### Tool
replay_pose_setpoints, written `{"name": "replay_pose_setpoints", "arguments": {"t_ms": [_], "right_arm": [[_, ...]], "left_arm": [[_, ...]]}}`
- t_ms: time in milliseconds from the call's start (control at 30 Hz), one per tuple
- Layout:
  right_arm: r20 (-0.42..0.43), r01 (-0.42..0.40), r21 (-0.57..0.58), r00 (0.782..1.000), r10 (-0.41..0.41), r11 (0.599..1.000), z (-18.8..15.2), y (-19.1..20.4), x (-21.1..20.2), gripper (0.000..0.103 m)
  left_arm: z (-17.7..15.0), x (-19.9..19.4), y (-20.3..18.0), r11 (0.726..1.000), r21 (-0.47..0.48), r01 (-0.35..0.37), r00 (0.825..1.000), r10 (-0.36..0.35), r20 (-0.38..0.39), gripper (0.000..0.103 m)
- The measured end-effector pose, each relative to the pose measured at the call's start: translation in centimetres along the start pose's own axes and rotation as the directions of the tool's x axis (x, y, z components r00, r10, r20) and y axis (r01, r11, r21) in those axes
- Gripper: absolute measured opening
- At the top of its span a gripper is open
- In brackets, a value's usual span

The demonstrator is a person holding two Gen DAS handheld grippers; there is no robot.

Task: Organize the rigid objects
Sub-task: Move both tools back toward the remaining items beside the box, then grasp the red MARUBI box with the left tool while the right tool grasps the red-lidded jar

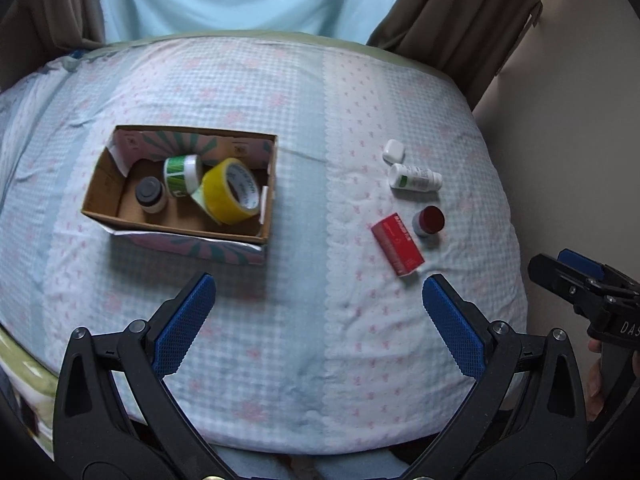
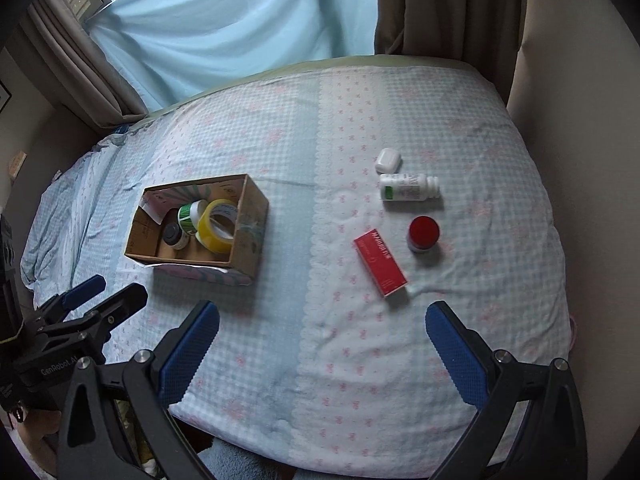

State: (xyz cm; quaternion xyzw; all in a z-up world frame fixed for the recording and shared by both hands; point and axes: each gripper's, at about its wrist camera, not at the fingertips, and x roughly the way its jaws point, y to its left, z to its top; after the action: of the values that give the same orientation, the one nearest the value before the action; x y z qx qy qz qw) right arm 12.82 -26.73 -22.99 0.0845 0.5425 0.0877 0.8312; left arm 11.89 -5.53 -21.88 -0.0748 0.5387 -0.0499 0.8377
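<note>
A cardboard box (image 1: 100,188) (image 2: 248,224) stands on the bed at the left. In it are a yellow tape roll (image 1: 230,190) (image 2: 216,224), a green-labelled jar (image 1: 182,174) and a dark-lidded jar (image 1: 149,194). To the right lie a red box (image 1: 397,244) (image 2: 380,262), a red-lidded jar (image 1: 429,221) (image 2: 423,234), a white bottle (image 1: 414,177) (image 2: 408,187) on its side and a small white case (image 1: 393,151) (image 2: 387,161). My left gripper (image 1: 318,300) is open and empty above the near bed. My right gripper (image 2: 322,328) is open and empty, near the red box.
The bed has a blue-and-pink checked cover (image 1: 304,120) (image 2: 480,128). A light blue drape (image 2: 224,24) and brown curtains (image 2: 440,4) hang behind it. A wall (image 2: 576,80) borders the right side. The right gripper shows at the left wrist view's right edge (image 1: 576,284).
</note>
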Motion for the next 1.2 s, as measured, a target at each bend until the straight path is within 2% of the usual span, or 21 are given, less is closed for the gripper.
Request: {"name": "replay_pose_setpoints", "arguments": {"t_ms": [167, 367, 600, 767, 967, 1033, 1100, 1200], "right_arm": [[0.016, 0.007, 0.004, 1.0, -0.007, 1.0, 1.9, -5.2, -0.1, 0.103], [0.022, 0.013, 0.044, 1.0, -0.014, 0.999, 4.3, -9.8, 2.3, 0.103], [-0.06, 0.003, 0.093, 0.998, 0.002, 0.996, 6.1, -13.1, 8.2, 0.103], [-0.144, -0.003, 0.133, 0.989, 0.022, 0.991, 7.3, -14.4, 13.8, 0.103], [-0.271, 0.027, 0.163, 0.962, 0.018, 0.986, 8.1, -14.6, 21.0, 0.103], [-0.318, 0.036, 0.154, 0.948, 0.015, 0.987, 8.3, -14.3, 23.3, 0.103], [-0.366, 0.043, 0.141, 0.931, 0.011, 0.989, 8.3, -14.0, 25.4, 0.097], [-0.421, 0.053, 0.154, 0.907, 0.017, 0.987, 8.2, -13.9, 27.9, 0.094]], "left_arm": [[0.1, 3.0, -4.3, 1.0, -0.008, -0.011, 0.999, 0.01, -0.05, 0.103], [1.0, 8.5, -7.6, 1.0, -0.029, -0.004, 0.994, 0.001, -0.113, 0.103], [1.6, 16.6, -10.7, 0.998, -0.06, 0.005, 0.983, -0.016, -0.183, 0.103], [1.2, 22.9, -11.1, 0.993, -0.119, -0.006, 0.969, -0.024, -0.248, 0.103], [0.5, 28.9, -11.0, 0.982, -0.188, -0.036, 0.957, -0.021, -0.291, 0.102], [0.3, 30.4, -11.1, 0.98, -0.193, -0.046, 0.953, -0.014, -0.302, 0.094], [0.1, 31.7, -11.4, 0.979, -0.197, -0.051, 0.949, -0.014, -0.316, 0.085], [-0.3, 33.0, -11.7, 0.977, -0.208, -0.055, 0.942, -0.019, -0.336, 0.076]]}}
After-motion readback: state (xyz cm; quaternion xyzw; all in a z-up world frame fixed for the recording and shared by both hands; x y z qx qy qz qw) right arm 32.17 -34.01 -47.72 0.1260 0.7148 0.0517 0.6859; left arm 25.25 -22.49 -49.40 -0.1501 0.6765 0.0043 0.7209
